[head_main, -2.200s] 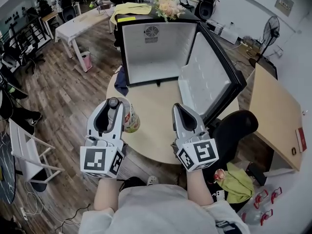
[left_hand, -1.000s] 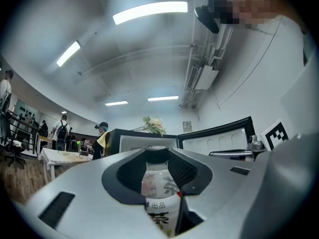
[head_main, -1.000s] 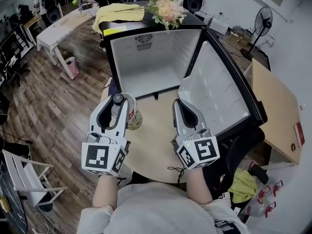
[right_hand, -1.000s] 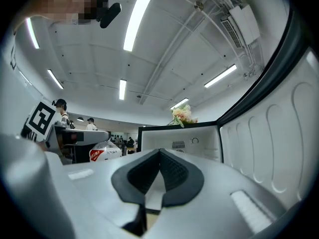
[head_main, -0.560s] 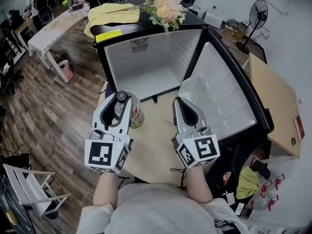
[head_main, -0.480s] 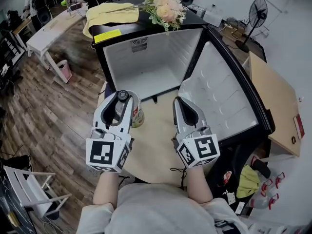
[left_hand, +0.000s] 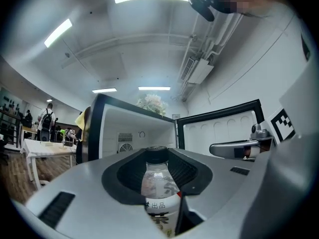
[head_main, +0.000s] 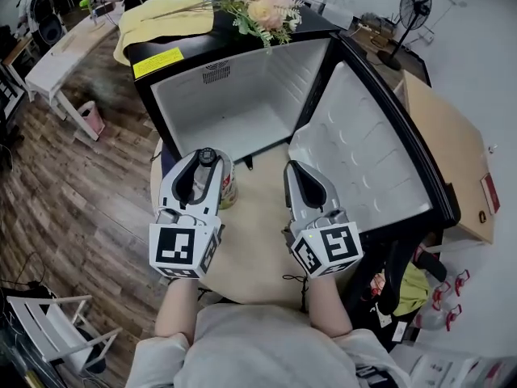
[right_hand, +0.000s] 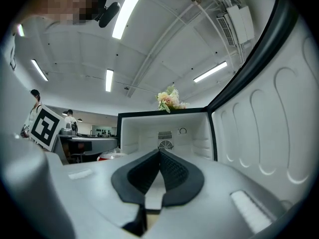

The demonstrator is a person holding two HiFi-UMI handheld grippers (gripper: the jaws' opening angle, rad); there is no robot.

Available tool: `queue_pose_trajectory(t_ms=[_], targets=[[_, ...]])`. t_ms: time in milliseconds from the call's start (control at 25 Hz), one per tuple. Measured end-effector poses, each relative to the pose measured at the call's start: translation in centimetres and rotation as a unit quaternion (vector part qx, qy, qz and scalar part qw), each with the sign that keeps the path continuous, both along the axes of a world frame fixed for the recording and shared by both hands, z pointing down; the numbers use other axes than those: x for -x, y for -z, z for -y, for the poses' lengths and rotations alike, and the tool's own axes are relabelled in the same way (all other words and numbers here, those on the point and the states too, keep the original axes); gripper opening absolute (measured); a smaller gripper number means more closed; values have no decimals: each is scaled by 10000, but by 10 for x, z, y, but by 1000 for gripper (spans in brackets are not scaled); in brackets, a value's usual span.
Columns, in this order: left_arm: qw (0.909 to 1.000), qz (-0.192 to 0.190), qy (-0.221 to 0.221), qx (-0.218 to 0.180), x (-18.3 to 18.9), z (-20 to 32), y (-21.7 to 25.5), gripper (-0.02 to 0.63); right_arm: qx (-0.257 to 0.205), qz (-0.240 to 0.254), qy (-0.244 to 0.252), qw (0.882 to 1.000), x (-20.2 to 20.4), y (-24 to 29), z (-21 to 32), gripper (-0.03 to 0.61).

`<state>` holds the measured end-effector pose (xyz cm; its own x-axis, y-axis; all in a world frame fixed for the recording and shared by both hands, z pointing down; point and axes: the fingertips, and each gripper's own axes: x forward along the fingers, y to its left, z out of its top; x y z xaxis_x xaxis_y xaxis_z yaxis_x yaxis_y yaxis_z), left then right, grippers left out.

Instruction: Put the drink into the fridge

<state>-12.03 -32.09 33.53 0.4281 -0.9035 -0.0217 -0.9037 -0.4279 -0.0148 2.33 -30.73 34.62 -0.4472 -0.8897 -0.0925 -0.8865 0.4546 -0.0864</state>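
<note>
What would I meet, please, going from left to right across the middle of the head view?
Left gripper holding the bottle → right gripper → open fridge door → tan board.

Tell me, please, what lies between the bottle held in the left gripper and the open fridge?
Nothing: the head view shows only a short strip of bare table between the bottle and the fridge.
</note>
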Motion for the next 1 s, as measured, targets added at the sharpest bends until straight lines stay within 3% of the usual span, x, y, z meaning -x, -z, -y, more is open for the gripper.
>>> queue_pose_trajectory(t_ms=[480, 1000], targets=[[9998, 167, -68, 31, -7, 52, -15, 140, 202, -172, -218, 9994, -3, -14, 18, 9], [9997, 179, 159, 97, -11, 111, -32, 140, 376, -267, -662, 9967, -30, -25, 31, 9]])
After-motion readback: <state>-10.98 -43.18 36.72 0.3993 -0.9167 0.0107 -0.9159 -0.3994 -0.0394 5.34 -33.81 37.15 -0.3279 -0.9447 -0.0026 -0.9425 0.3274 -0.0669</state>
